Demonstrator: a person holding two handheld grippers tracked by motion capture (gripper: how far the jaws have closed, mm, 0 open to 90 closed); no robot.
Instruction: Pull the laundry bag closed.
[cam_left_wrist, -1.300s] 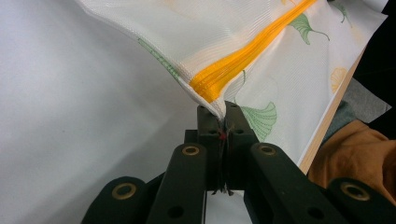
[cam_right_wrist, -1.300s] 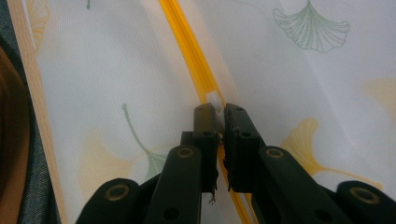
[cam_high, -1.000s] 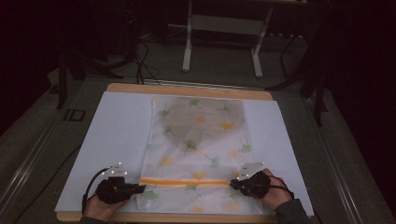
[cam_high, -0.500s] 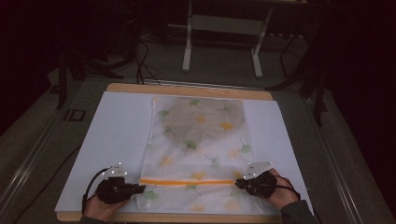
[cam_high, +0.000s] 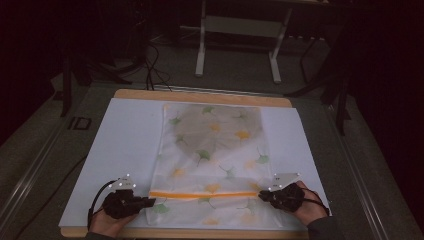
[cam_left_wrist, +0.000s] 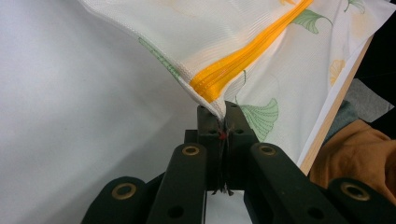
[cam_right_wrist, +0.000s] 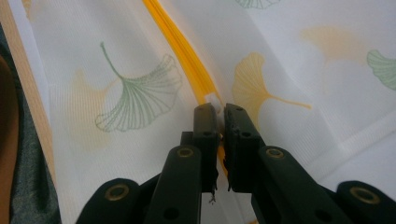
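A white mesh bag (cam_high: 215, 145) printed with green and yellow ginkgo leaves lies flat on the white sheet (cam_high: 120, 150). An orange zipper (cam_high: 200, 194) runs across its near end. My left gripper (cam_high: 150, 201) is at the bag's left edge, shut on the fabric just beyond the zipper's end (cam_left_wrist: 233, 70), and lifts that corner slightly; its jaws (cam_left_wrist: 223, 109) pinch the cloth. My right gripper (cam_high: 261, 195) is at the zipper's right end. Its jaws (cam_right_wrist: 219, 112) are closed on a small white zipper pull (cam_right_wrist: 214, 99) at the end of the orange zipper (cam_right_wrist: 177, 42).
The white sheet covers a wooden table whose edge (cam_high: 200, 95) shows at the back and front. A metal stand (cam_high: 240, 25) and cables stand on the dark floor behind. An orange sleeve (cam_left_wrist: 355, 154) sits past the near table edge.
My right gripper has slid a little to the right along the zipper line. The left gripper has held still on the bag's left edge.
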